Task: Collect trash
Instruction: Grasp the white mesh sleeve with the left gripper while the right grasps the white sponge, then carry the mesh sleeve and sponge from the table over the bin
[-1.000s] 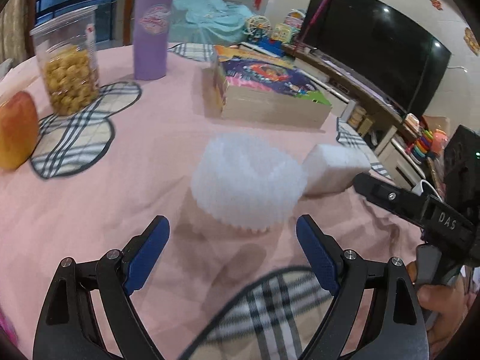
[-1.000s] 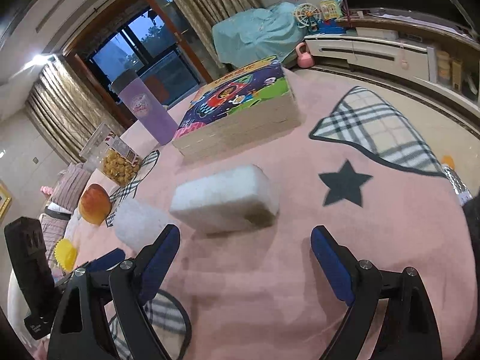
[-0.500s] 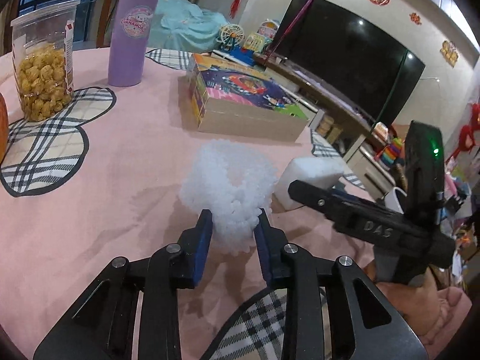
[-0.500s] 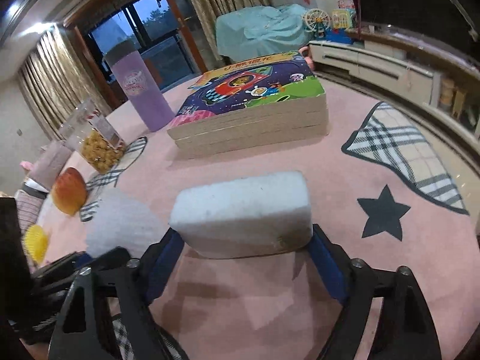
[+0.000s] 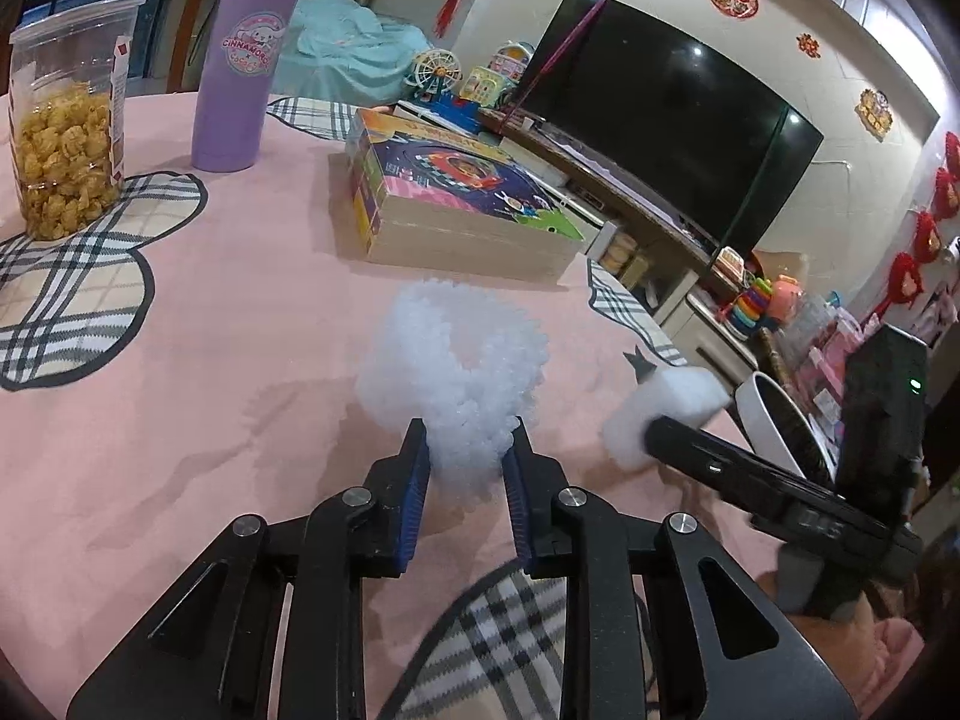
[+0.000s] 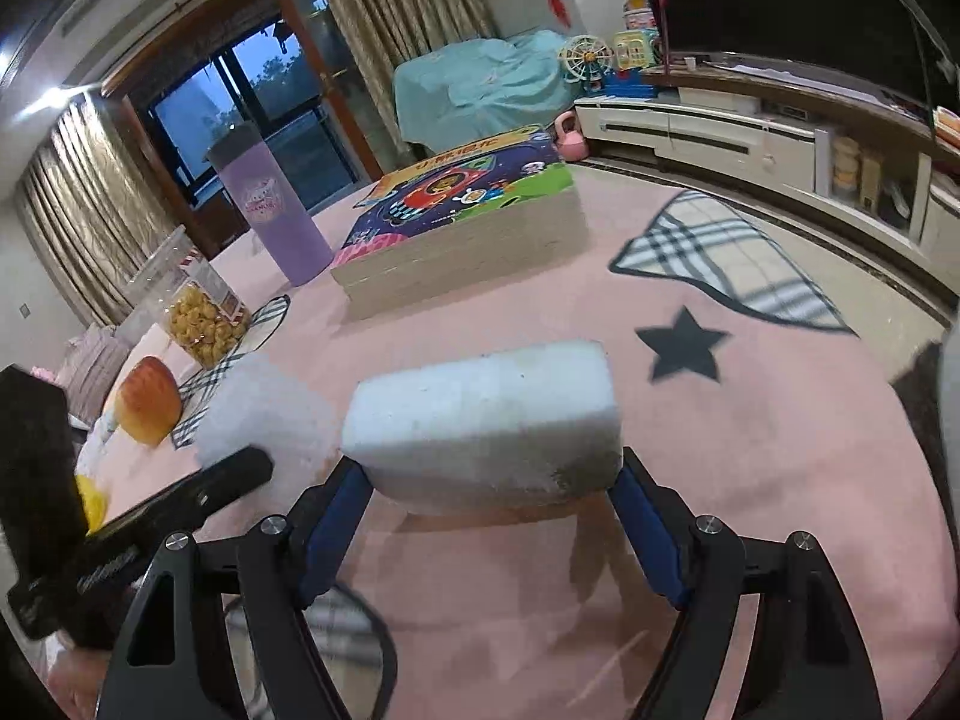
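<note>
Altogether two trash pieces: one foam net (image 5: 456, 360), one foam block (image 6: 486, 420).

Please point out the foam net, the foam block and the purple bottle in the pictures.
foam net (image 5: 456, 360): left wrist view, its bunched middle.
foam block (image 6: 486, 420): right wrist view, its front face.
purple bottle (image 5: 243, 66): left wrist view, its printed label.

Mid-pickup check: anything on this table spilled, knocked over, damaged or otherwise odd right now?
Nothing is spilled or tipped. The foam net looks squashed only where the left gripper is closing on it. The white foam block has a dirty, worn lower corner and sits between the right gripper's pads. The purple tumbler and snack jar stand upright.
</note>
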